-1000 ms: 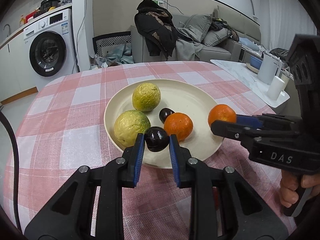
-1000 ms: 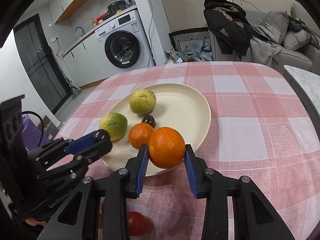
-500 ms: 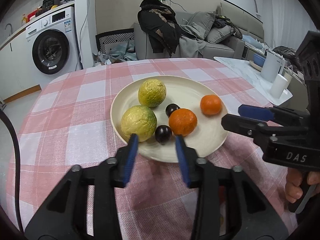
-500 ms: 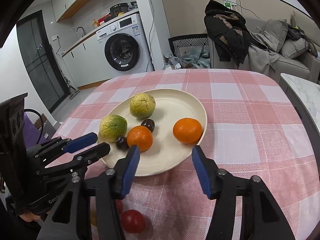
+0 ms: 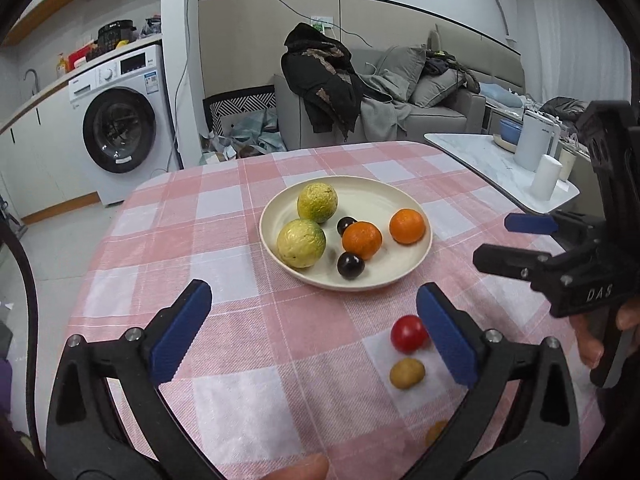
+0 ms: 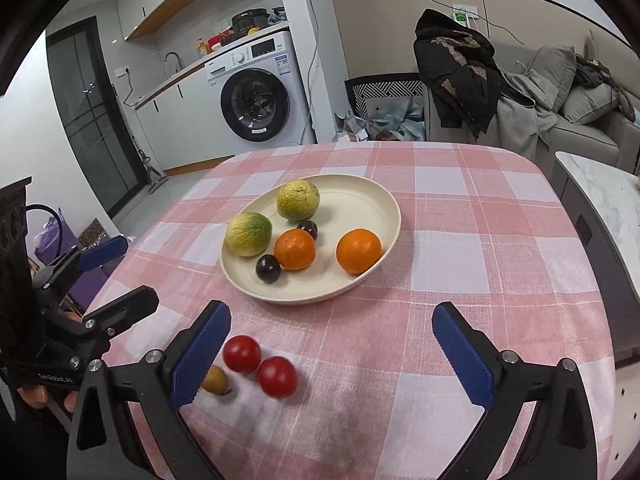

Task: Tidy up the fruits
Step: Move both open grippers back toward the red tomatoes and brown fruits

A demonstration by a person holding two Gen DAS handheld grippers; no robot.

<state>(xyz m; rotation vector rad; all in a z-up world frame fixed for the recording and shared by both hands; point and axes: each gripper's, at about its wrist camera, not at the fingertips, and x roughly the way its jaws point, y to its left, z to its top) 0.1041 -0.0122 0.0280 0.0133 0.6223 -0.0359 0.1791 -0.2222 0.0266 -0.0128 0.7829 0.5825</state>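
Observation:
A cream plate [image 5: 400, 200] [image 6: 360, 196] on the checked tablecloth holds two yellow-green fruits [image 5: 301, 243] [image 6: 249, 234], two oranges [image 5: 407, 226] [image 6: 358, 251] and two dark plums [image 5: 350, 265] [image 6: 268, 268]. On the cloth nearer me lie two red tomatoes [image 6: 241, 353] [image 6: 277, 376], one of them in the left wrist view [image 5: 409, 333], and a small tan fruit [image 5: 407, 373] [image 6: 215, 379]. My left gripper [image 5: 312, 332] is wide open and empty, short of the plate. My right gripper [image 6: 332, 356] is wide open and empty, above the cloth beside the tomatoes.
A side table [image 5: 480, 156] with a white kettle and cups stands to the right. A sofa with clothes [image 5: 360, 92] and a washing machine [image 5: 120, 128] lie beyond the table. Another small yellowish fruit [image 5: 436, 432] sits near the table's front edge.
Both grippers let go: the left released a dark plum and the right an orange onto the plate. Both then opened wide and drew back from the plate.

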